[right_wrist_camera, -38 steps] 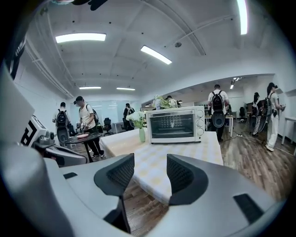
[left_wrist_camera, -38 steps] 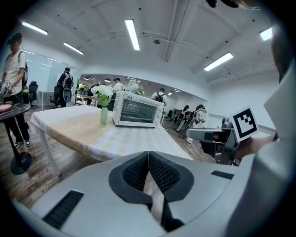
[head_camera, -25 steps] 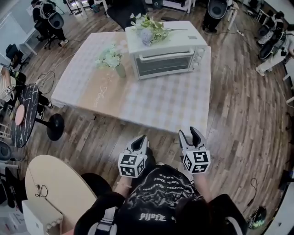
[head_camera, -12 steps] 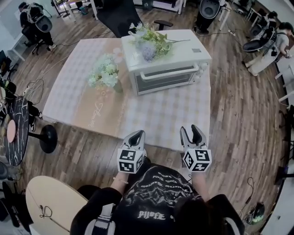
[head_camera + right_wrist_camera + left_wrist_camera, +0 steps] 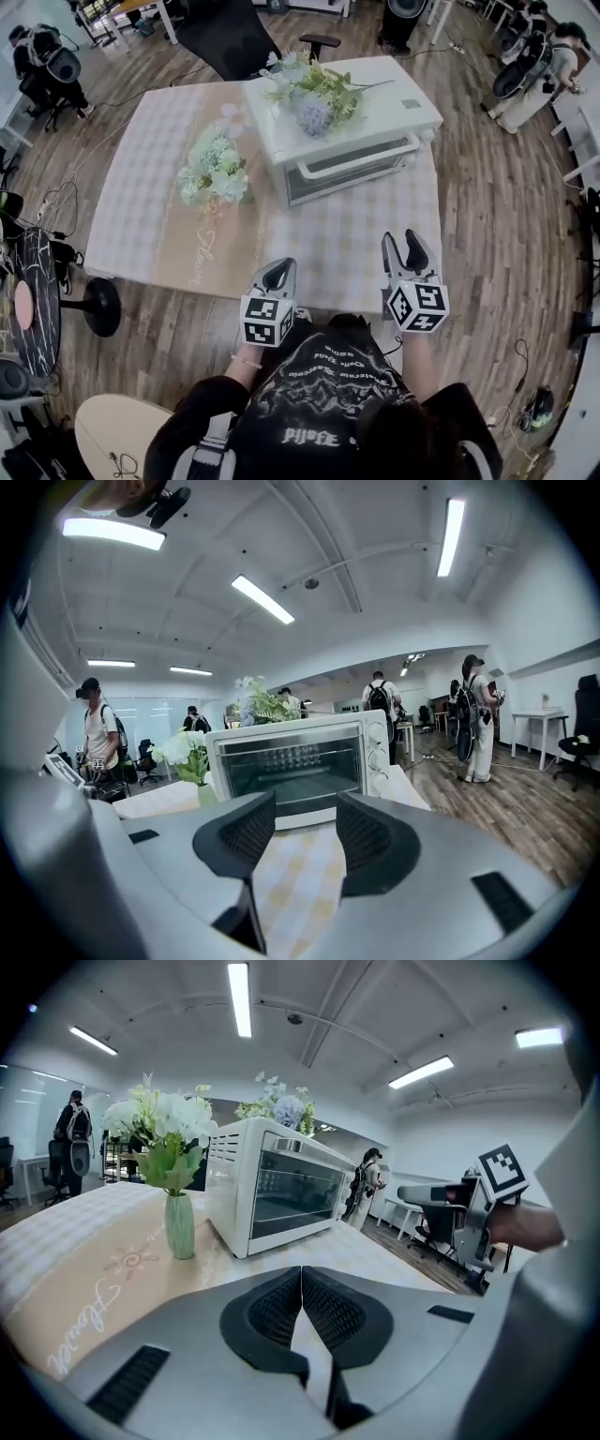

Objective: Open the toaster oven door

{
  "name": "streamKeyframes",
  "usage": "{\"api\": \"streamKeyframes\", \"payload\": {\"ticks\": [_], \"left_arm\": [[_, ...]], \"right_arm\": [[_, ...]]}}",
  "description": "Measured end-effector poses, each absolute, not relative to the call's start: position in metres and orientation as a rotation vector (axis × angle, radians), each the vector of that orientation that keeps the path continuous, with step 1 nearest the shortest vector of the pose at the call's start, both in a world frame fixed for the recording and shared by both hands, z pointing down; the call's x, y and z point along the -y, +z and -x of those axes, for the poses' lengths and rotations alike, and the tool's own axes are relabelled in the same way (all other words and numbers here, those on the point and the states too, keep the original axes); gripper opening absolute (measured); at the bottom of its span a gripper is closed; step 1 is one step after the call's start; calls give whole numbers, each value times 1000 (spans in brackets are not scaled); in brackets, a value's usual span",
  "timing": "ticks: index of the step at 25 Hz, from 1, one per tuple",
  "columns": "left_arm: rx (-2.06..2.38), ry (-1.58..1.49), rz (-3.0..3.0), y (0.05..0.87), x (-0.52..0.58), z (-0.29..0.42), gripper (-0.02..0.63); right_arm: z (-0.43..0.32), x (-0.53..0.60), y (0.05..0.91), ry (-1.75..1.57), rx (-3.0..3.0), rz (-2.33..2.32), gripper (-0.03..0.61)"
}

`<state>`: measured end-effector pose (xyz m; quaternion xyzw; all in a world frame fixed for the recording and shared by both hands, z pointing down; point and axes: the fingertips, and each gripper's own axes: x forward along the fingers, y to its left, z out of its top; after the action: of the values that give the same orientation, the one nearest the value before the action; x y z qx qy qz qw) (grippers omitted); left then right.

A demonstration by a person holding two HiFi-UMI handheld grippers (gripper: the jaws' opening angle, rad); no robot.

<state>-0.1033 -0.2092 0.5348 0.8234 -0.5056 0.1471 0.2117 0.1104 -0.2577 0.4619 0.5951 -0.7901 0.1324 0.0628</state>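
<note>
While your right gripper (image 5: 306,810) is holding its jaws well apart, having just been narrowing them slightly, with only checked tablecloth showing between them, your left gripper (image 5: 301,1274) is pressing its jaw tips together on nothing at all. You are carrying both tools low in front of your chest at the near edge of the table (image 5: 347,239), side by side, tipped gently downward. The right one is looking squarely at the toaster oven (image 5: 398,108), and the left is seeing it at an angle, past a vase of flowers (image 5: 214,167). The oven is sitting well apart from both, toward the table's far side, its door (image 5: 349,172) shut and more flowers (image 5: 314,94) lying on its roof.

Judging from here, you are best served by sending the open right gripper to the middle of the handle (image 5: 361,156), the white bar along the door's top edge. Close around it, then draw outward and down in an arc, since the door is likely hinging at the bottom. The oven may be light enough to slide, so a gentle pull is probably wise.
</note>
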Motion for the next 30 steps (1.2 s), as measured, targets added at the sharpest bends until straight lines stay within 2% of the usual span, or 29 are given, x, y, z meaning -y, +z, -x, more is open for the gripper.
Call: {"api": "streamKeyframes", "payload": {"ticks": [15, 25, 30], "left_arm": [[1420, 388, -2220, 548, 222, 115, 20], [1453, 400, -2195, 548, 237, 108, 20], [1476, 400, -2166, 549, 239, 115, 20]], "right_arm": [[-147, 367, 392, 389, 2364, -1879, 196], [-165, 438, 384, 453, 2278, -1803, 184], [-169, 463, 396, 590, 2256, -1766, 185]]}}
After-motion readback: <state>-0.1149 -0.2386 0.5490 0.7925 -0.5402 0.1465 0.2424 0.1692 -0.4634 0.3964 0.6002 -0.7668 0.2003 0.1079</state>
